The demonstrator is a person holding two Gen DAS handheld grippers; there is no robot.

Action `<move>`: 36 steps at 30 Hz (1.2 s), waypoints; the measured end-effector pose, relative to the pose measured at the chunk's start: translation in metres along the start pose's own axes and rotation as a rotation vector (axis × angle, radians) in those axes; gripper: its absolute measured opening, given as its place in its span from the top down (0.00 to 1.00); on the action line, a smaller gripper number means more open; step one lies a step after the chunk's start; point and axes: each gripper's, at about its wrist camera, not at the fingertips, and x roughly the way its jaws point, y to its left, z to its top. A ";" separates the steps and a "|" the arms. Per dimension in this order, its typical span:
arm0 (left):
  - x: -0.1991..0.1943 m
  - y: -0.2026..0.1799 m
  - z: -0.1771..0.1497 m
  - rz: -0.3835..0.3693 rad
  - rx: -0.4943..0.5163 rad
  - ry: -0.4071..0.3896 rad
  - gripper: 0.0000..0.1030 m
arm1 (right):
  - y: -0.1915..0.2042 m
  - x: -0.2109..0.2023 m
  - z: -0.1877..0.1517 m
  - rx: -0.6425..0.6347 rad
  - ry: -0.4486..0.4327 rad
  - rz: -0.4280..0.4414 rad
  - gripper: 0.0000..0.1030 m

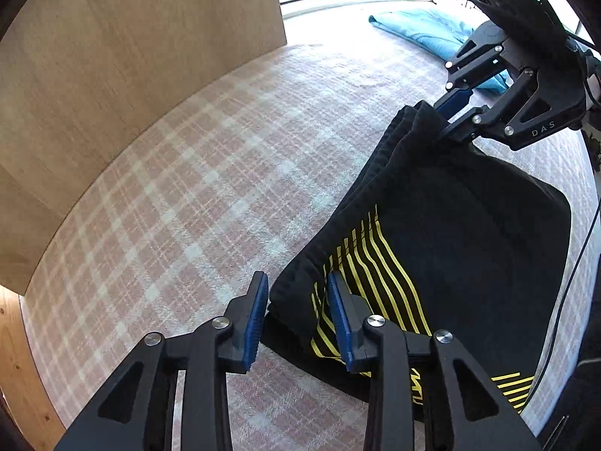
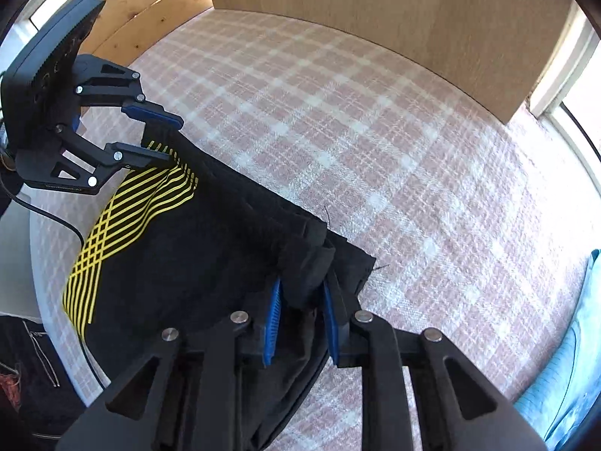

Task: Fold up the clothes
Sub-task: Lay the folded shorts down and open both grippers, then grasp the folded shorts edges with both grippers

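Blue pillow [image 1: 424,30] seen beyond right gripper [image 1: 449,118]; wooden board [image 1: 131,75] ahead. Black garment [image 1: 469,233] clamped by right gripper; left gripper [image 1: 298,323] spread around fold, grip unclear.

Black yellow-striped garment [image 1: 469,225] between both grippers' fingers [image 1: 259,319].

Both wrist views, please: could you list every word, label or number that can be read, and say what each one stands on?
"DAS": raised letters on the body of the right gripper, seen in the left wrist view.
Yellow lettering on the black garment, low beside the left gripper: partly hidden, not readable.
Small print on the left gripper's body in the right wrist view: too small and blurred to read.
Nothing else carries text.
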 end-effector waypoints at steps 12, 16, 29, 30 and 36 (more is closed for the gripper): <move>-0.062 -0.040 -0.033 -0.053 -0.021 -0.090 0.59 | 0.088 -0.035 -0.066 -0.124 -0.057 -0.014 0.68; -0.033 -0.074 -0.051 -0.129 -0.013 -0.044 0.59 | 0.076 0.004 -0.089 -0.054 0.018 -0.058 0.68; -0.060 -0.151 -0.083 -0.092 0.133 -0.017 0.54 | 0.140 -0.064 -0.160 -0.323 0.008 -0.130 0.45; -0.058 -0.160 -0.086 -0.098 0.160 -0.002 0.54 | 0.144 -0.063 -0.166 -0.346 0.017 -0.138 0.45; -0.039 -0.185 -0.091 -0.074 0.286 0.058 0.54 | 0.157 -0.044 -0.172 -0.450 0.029 -0.156 0.45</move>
